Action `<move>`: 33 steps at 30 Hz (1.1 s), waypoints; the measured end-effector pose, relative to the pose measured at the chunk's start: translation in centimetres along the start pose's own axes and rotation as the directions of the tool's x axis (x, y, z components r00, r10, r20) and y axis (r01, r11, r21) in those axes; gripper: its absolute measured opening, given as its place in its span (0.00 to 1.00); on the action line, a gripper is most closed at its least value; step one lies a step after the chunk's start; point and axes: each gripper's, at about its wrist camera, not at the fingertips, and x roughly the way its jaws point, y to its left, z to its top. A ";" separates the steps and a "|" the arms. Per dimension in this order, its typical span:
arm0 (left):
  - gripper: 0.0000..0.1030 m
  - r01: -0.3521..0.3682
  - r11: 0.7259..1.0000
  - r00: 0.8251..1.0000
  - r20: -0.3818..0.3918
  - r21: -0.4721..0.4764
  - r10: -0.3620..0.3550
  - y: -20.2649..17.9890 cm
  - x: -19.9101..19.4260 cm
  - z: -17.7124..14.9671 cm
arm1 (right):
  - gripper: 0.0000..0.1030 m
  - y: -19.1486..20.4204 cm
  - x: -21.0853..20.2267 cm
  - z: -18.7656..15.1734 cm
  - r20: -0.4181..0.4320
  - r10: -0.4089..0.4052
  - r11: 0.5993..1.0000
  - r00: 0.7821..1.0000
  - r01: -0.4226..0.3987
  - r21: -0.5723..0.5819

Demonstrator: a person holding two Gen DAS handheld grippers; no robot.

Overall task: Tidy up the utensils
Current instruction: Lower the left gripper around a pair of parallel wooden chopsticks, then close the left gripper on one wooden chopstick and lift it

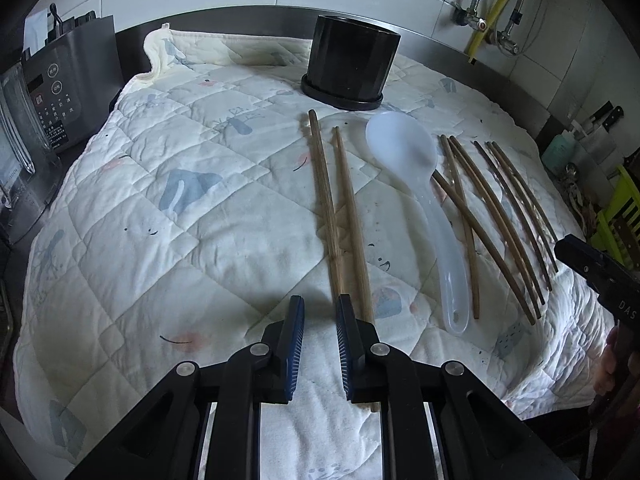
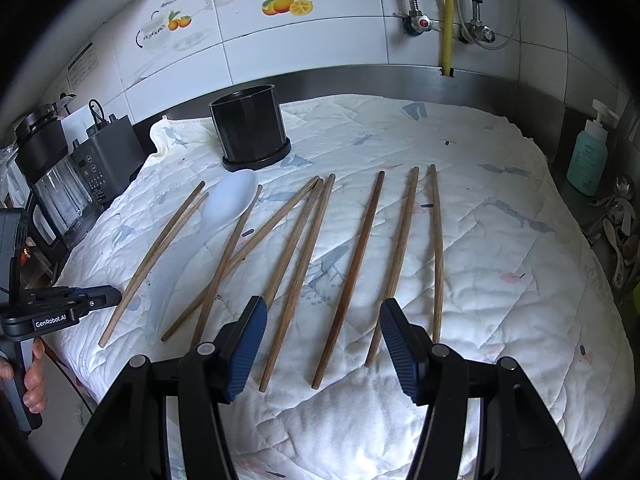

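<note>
Several wooden chopsticks (image 2: 352,268) lie spread on a white quilted cloth (image 2: 500,280). A white plastic rice spoon (image 1: 416,200) lies among them; it also shows in the right wrist view (image 2: 232,204). A black cylindrical holder (image 1: 350,62) stands upright at the back, also in the right wrist view (image 2: 252,132). My left gripper (image 1: 320,308) is partly open and empty, low over the cloth just left of the near ends of two chopsticks (image 1: 340,220). My right gripper (image 2: 322,316) is open wide and empty above the near ends of the middle chopsticks.
A blender (image 2: 52,184) and a dark appliance (image 1: 60,92) stand at the left edge. A green soap bottle (image 2: 588,156) and spoons (image 2: 620,232) sit at the right. Tiled wall with pipes (image 2: 444,12) is behind the counter.
</note>
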 end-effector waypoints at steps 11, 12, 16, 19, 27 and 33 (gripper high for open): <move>0.18 0.034 0.999 0.999 0.022 -0.029 -0.033 0.0 -0.9 0.3 | 0.63 0.5 0.0 -0.1 0.005 0.005 1.000 1.000 -0.005 -0.015; 0.18 0.039 0.999 0.999 0.026 -0.025 -0.039 -0.2 -0.9 0.4 | 0.63 0.6 0.0 0.0 0.005 0.004 1.000 1.000 -0.004 -0.017; 0.18 0.031 1.000 0.999 0.010 0.000 -0.031 -0.9 -0.2 0.8 | 0.63 0.6 -0.1 0.0 0.009 0.004 1.000 1.000 -0.004 -0.015; 0.18 0.029 1.000 1.000 -0.002 -0.011 -0.029 -0.7 0.6 1.1 | 0.63 0.5 -0.1 0.0 0.009 0.006 1.000 1.000 -0.006 -0.010; 0.18 0.013 0.999 1.000 -0.022 0.032 -0.012 -1.5 1.1 0.9 | 0.63 0.4 -0.1 0.0 0.009 0.009 1.000 1.000 -0.009 -0.005; 0.18 -0.012 1.000 1.000 -0.009 0.026 0.012 -1.7 0.6 -0.3 | 0.63 0.6 0.1 -0.1 0.004 0.016 1.000 1.000 -0.016 -0.009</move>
